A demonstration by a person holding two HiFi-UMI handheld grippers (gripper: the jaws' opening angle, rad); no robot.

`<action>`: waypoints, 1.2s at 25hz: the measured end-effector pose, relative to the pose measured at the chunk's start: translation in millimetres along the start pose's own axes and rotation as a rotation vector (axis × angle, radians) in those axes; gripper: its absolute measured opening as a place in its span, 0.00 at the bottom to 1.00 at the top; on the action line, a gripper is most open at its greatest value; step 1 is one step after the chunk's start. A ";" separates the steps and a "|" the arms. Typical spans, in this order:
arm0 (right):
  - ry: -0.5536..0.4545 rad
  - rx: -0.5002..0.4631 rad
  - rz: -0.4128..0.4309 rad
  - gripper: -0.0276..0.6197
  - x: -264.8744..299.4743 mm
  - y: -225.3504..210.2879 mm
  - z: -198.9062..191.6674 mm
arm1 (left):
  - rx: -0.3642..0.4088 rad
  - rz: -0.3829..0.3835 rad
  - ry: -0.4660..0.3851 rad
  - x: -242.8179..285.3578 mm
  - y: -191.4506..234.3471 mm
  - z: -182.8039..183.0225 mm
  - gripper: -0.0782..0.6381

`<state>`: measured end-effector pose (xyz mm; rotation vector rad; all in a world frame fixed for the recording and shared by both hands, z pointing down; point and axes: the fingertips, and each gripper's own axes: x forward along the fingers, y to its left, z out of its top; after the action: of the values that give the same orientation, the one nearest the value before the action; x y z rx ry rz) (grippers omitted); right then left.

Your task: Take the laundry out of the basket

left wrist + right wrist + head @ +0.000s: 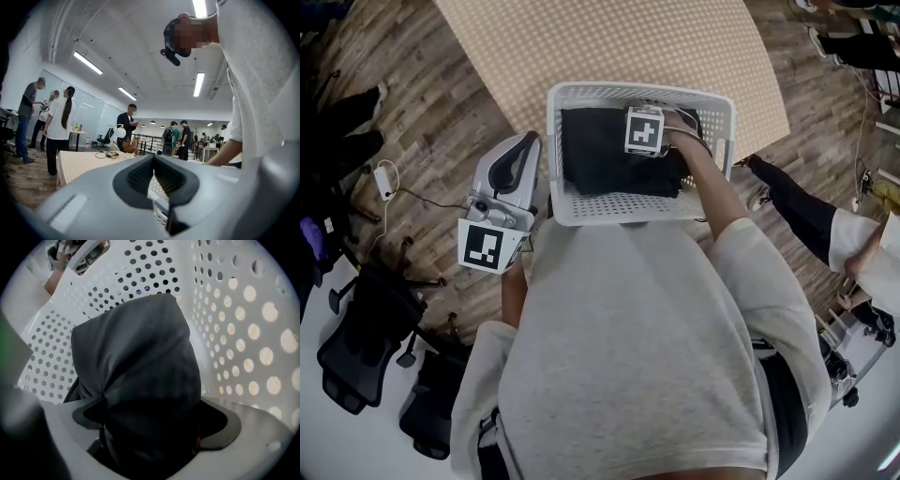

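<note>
A white perforated basket (642, 91) sits against my body at the edge of a beige patterned table (609, 37). Dark laundry (600, 155) lies folded inside it. My right gripper, seen by its marker cube (644, 129), points steeply down into the basket. In the right gripper view its jaws (150, 427) stand wide open, with a hump of the dark cloth (140, 362) bunched between them and the basket wall (243, 324) close around. My left gripper (523, 145) is held level outside the basket's left side, shut and empty (153, 161).
Black office chairs (356, 347) stand on the wooden floor at the left, near a cable and charger (384, 178). A person (797, 202) is at the right of the table. Several people (58, 122) stand beyond the table (79, 164) in the left gripper view.
</note>
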<state>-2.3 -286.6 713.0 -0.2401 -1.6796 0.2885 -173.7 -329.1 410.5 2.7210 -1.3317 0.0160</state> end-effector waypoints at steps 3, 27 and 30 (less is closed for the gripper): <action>0.061 -0.021 0.041 0.86 -2.8 11.8 -3.9 | 0.003 -0.007 -0.004 3.3 -3.7 0.9 0.12; 0.027 0.019 0.003 0.38 4.2 19.8 4.3 | -0.013 0.018 -0.054 3.8 -9.7 8.4 0.12; -0.077 0.051 -0.079 0.25 -7.2 19.5 7.8 | -0.012 0.026 -0.065 1.0 -10.5 14.2 0.12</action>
<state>-9.3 -270.8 699.0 -0.1261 -1.7509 0.2840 -165.4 -325.0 395.4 2.7164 -1.3799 -0.0786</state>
